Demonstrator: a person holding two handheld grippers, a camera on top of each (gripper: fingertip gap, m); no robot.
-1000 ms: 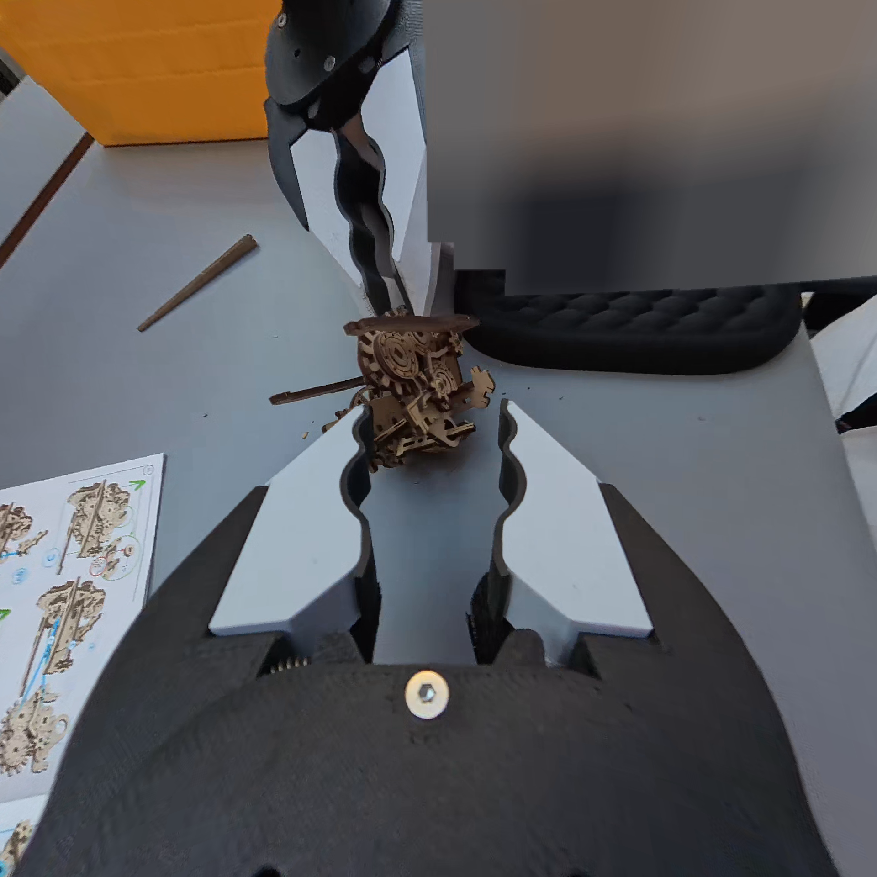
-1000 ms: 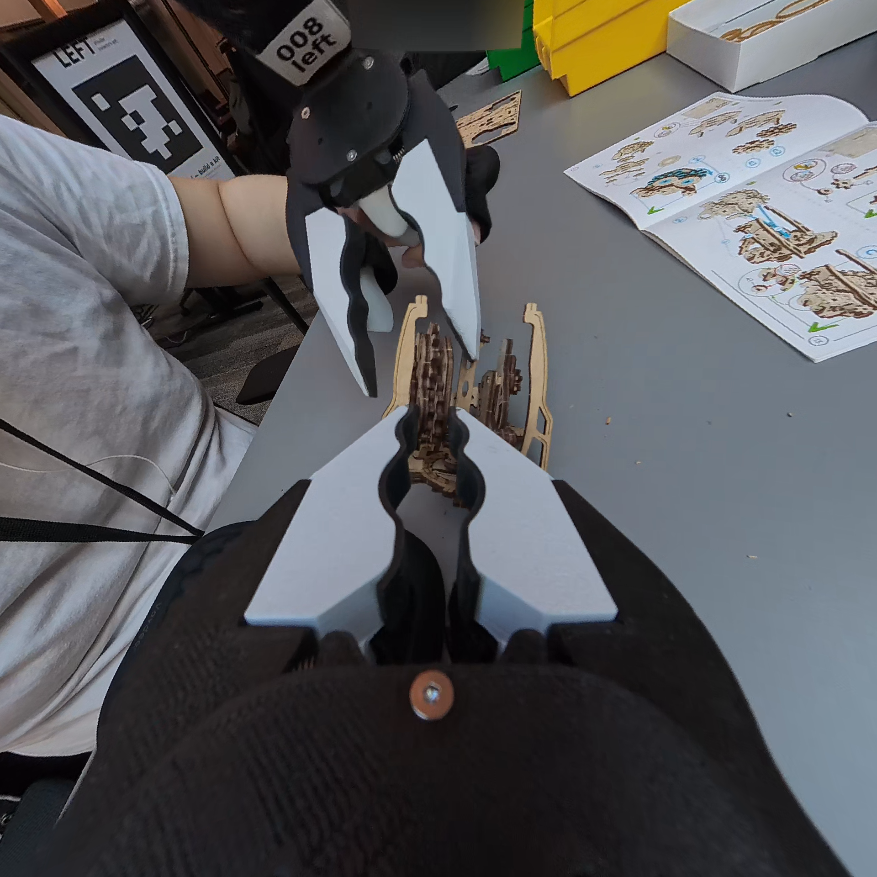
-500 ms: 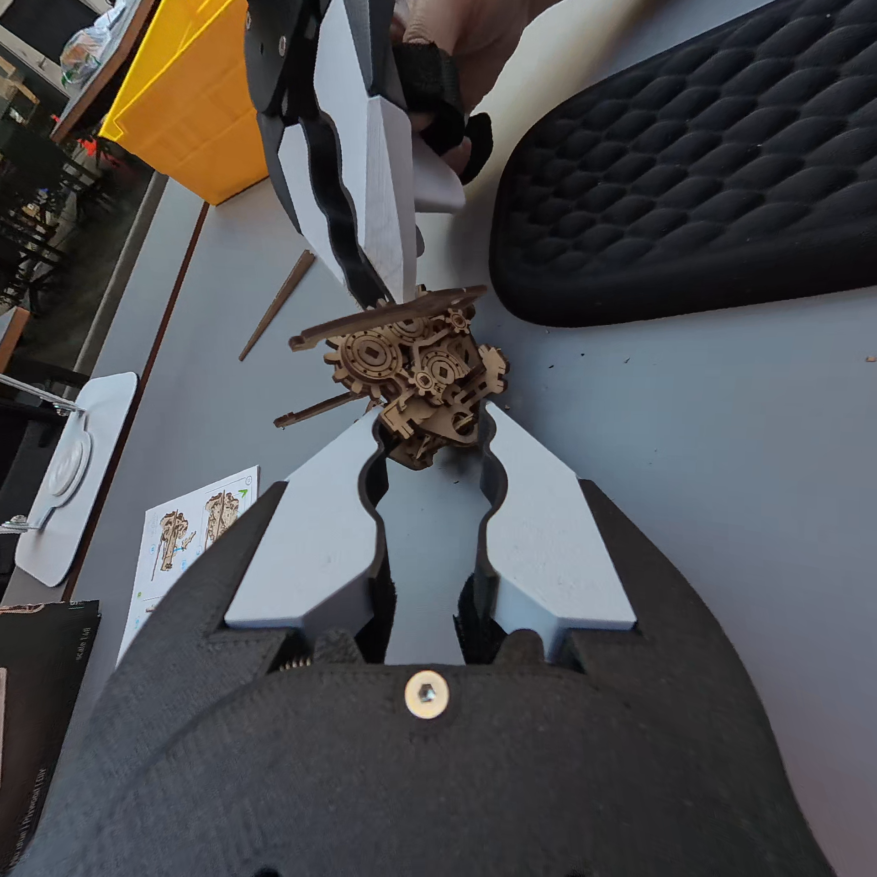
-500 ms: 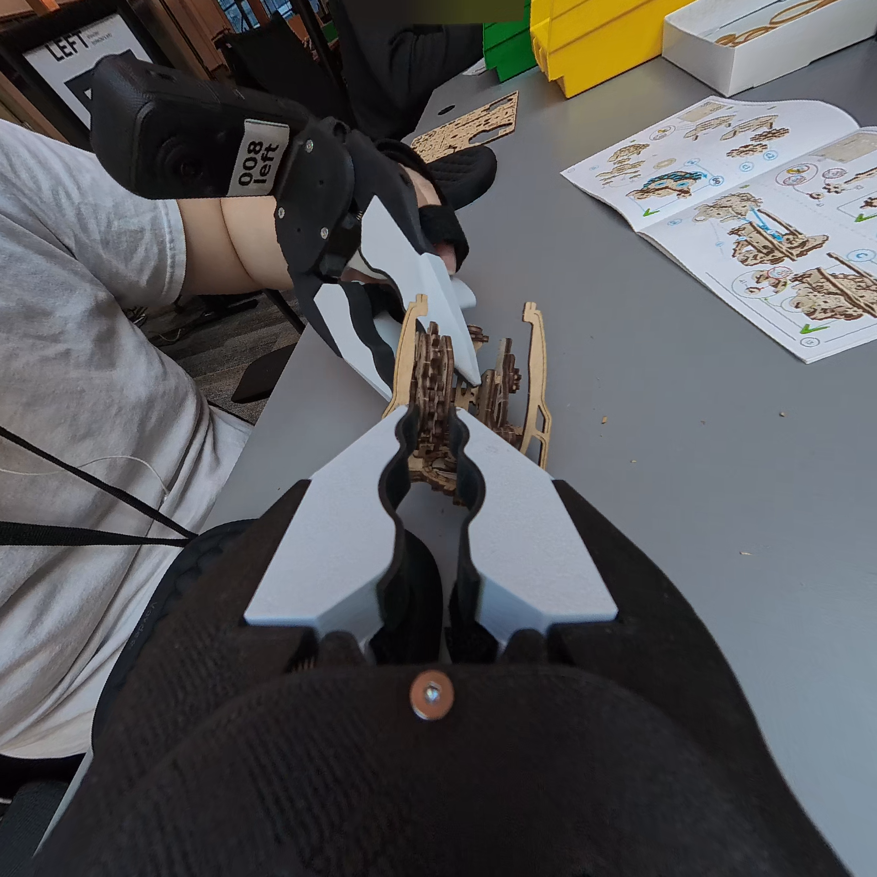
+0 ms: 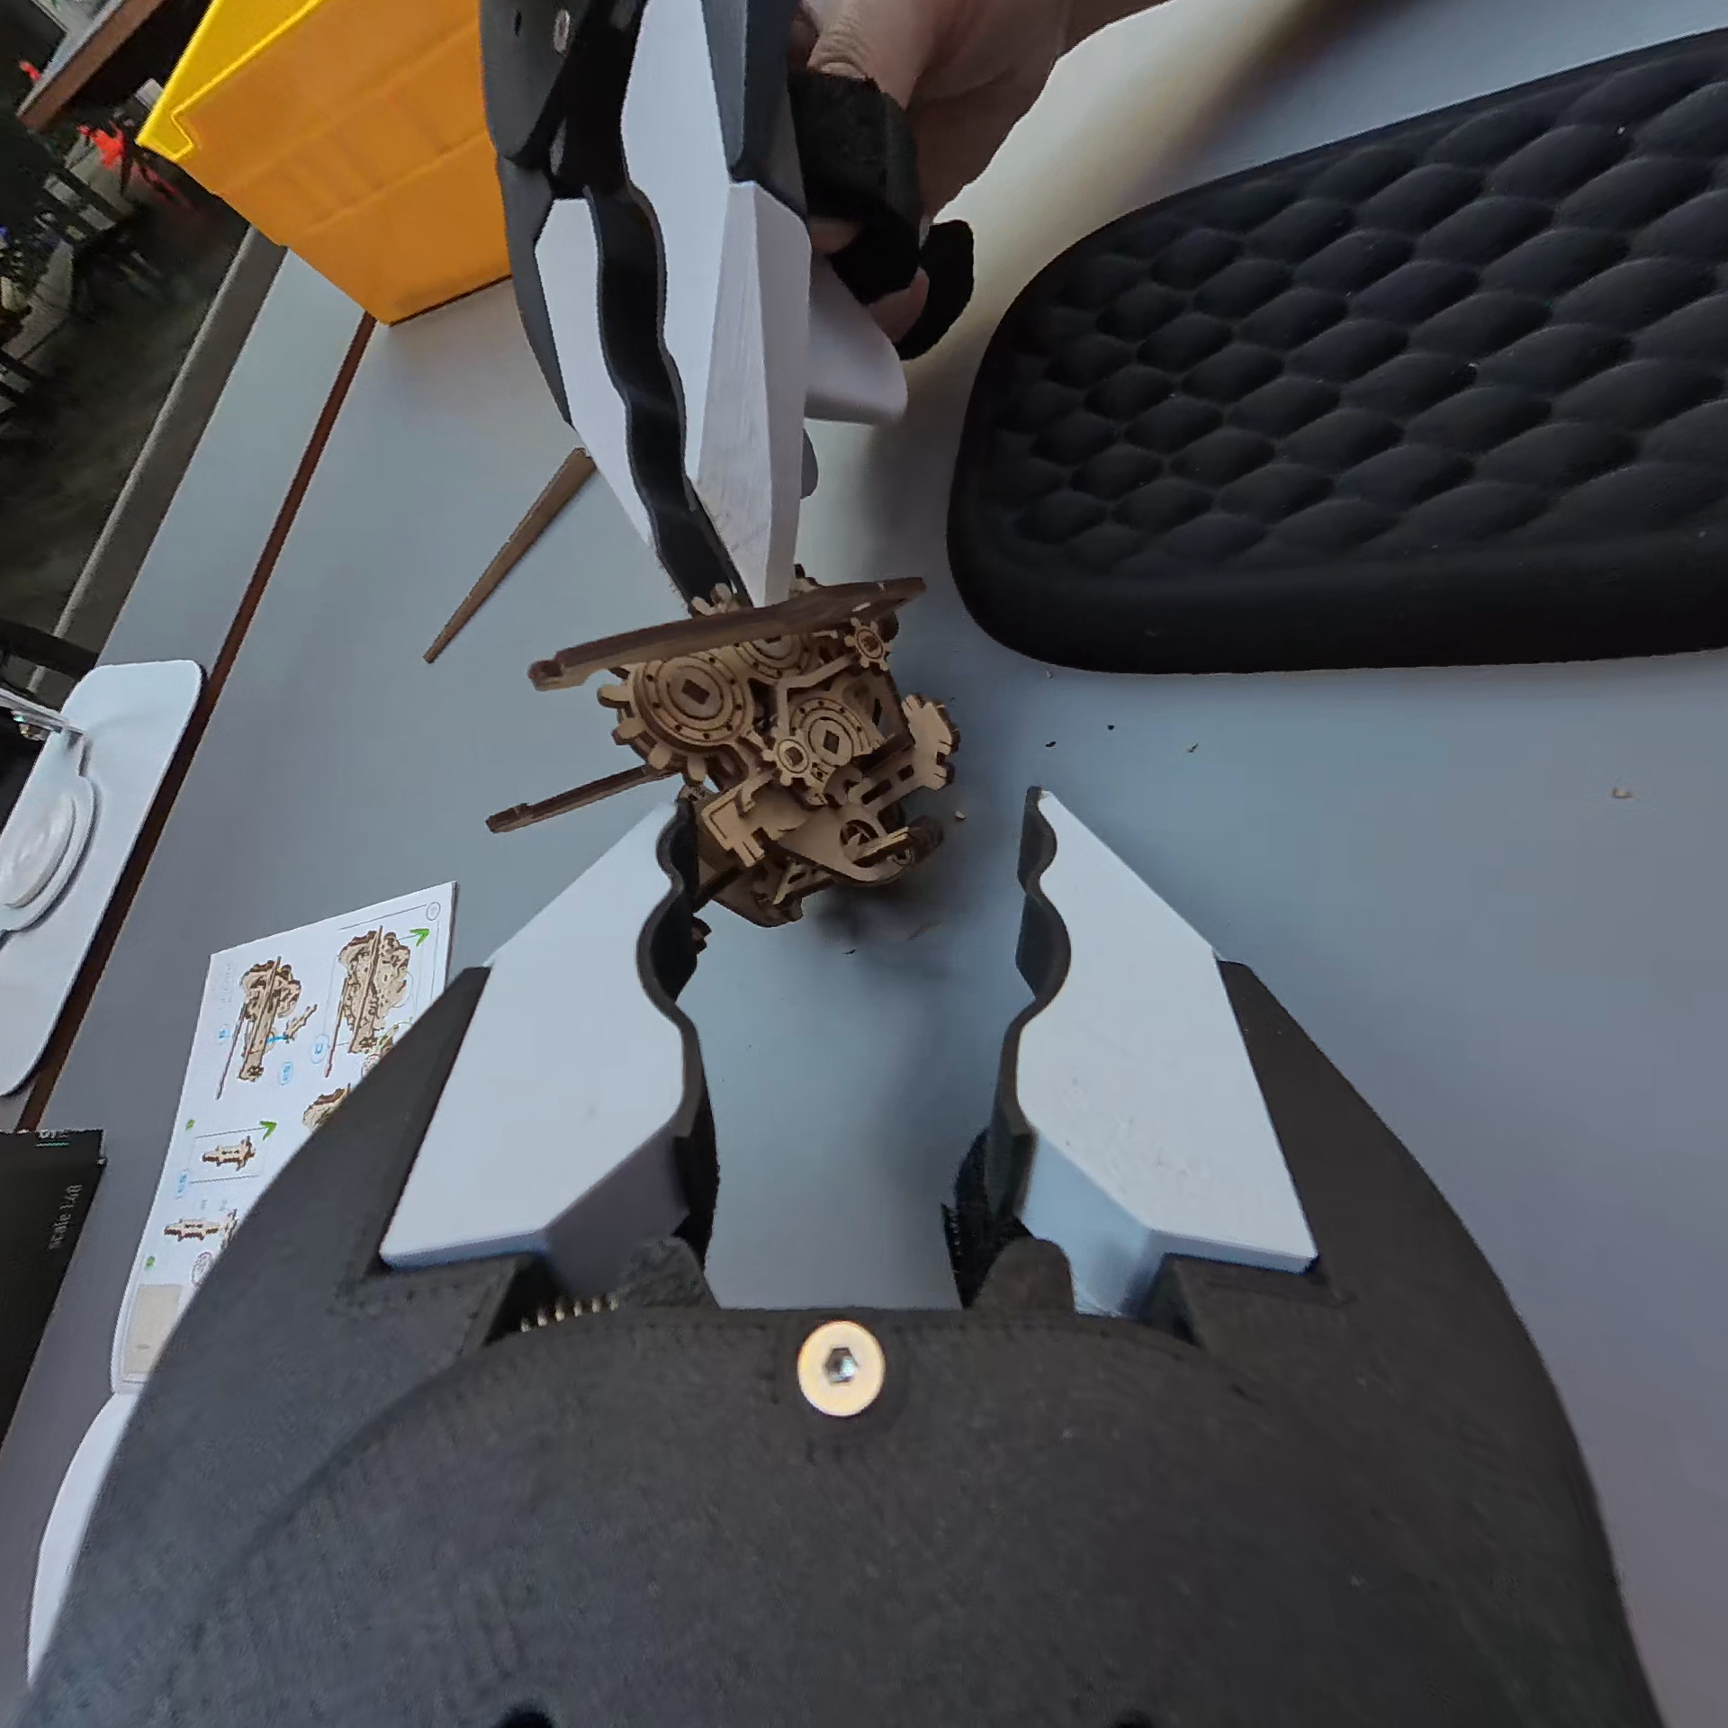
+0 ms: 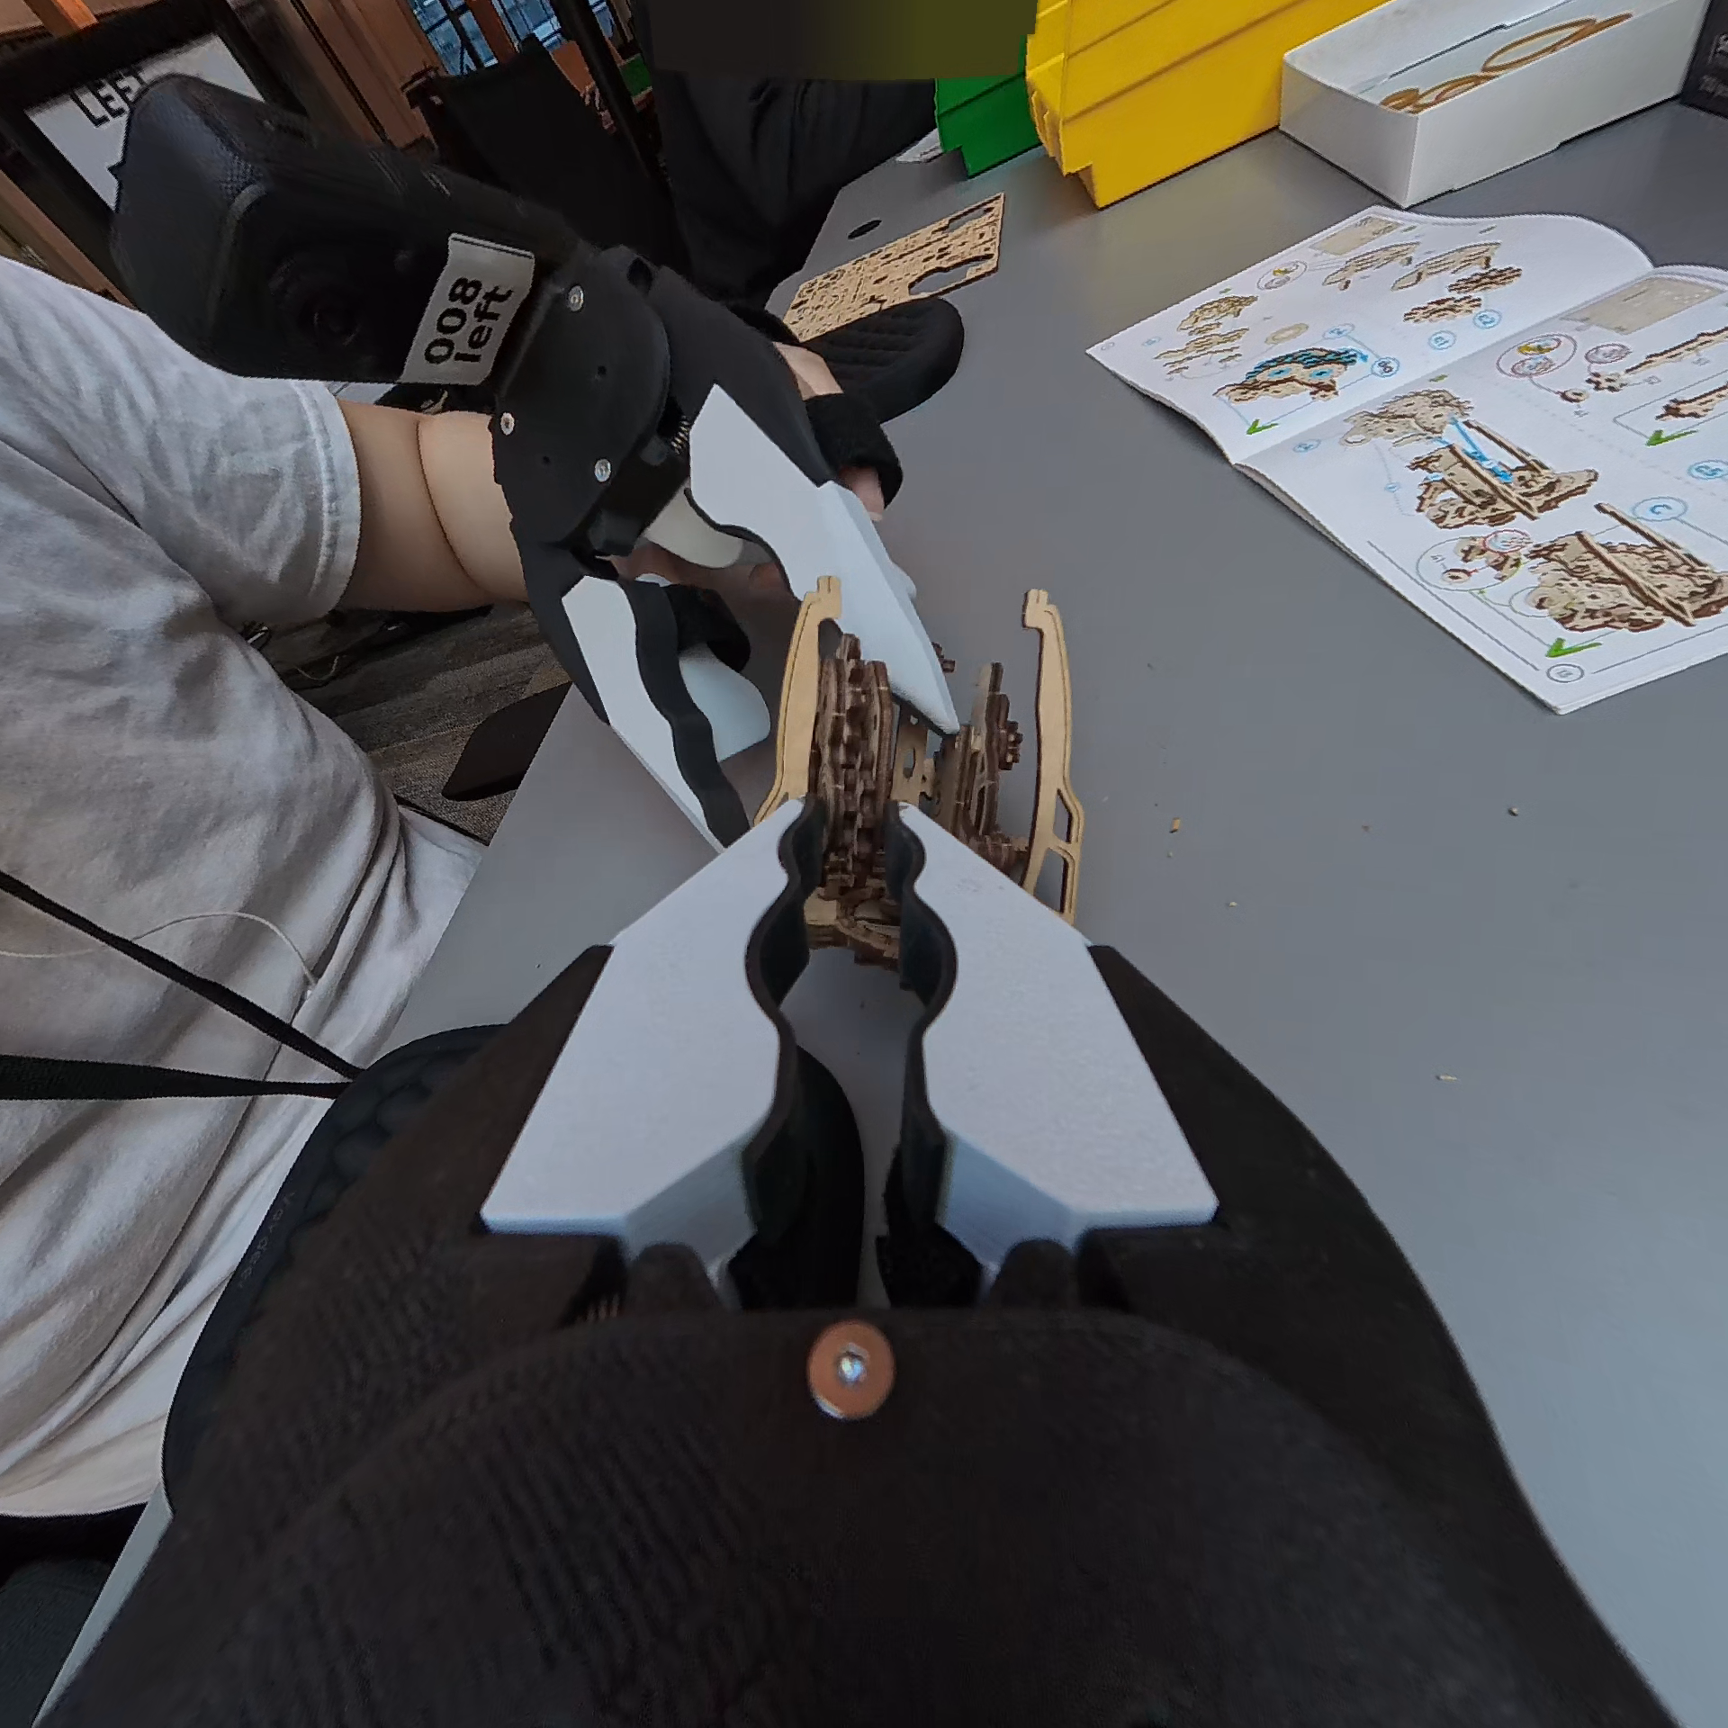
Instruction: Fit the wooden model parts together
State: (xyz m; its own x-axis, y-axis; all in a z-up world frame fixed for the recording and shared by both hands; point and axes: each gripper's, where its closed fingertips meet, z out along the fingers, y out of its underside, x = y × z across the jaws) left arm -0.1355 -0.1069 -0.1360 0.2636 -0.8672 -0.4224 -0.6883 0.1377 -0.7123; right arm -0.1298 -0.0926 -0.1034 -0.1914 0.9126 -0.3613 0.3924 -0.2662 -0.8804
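Count on the grey table (image 6: 1403, 935):

- One assembled light-brown wooden gear model (image 5: 776, 748).
- Two black-and-white hand-held grippers, left (image 5: 851, 823) and right (image 6: 846, 818).
- One open white instruction booklet (image 6: 1459, 439).
- One flat laser-cut plywood parts sheet (image 6: 898, 262).
- One thin dark wooden stick (image 5: 514, 552).
- One black quilted pad (image 5: 1356, 374).
- One yellow plastic bin (image 5: 346, 140).
- One white tray (image 6: 1496, 84).

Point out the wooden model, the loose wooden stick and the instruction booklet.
wooden model (image 5: 776, 739): left wrist view, on its gear face.
wooden stick (image 5: 510, 556): left wrist view, mid-length, lying on the table.
instruction booklet (image 6: 1459, 449): right wrist view, on the open page.
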